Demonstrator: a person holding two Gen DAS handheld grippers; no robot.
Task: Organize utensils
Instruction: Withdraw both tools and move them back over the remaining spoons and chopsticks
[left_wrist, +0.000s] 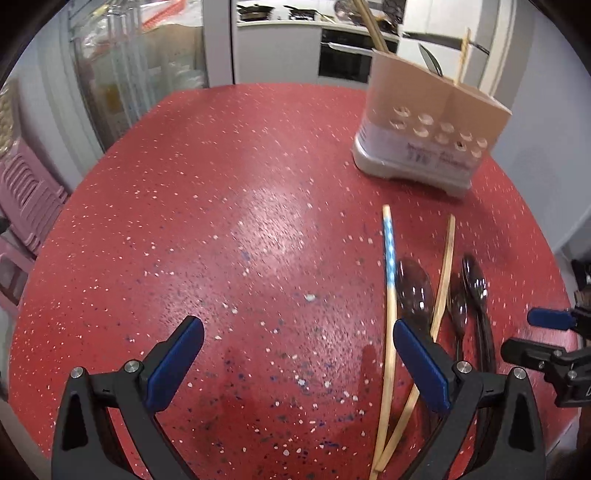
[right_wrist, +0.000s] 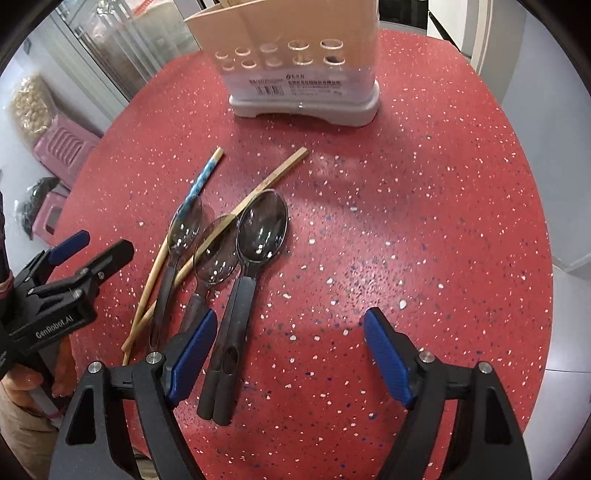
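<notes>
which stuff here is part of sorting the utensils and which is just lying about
For the job:
- three clear spoons with dark handles
- blue-patterned chopstick
- plain chopstick
- utensil holder
- left gripper and right gripper, jaws open and empty

Lying about:
- pink stools
- bag of pale lumps
- oven

The table was red with white flecks. One chopstick bore a blue-and-white pattern; the other was plain tan. The spoons were smoky grey, the holder beige.
</notes>
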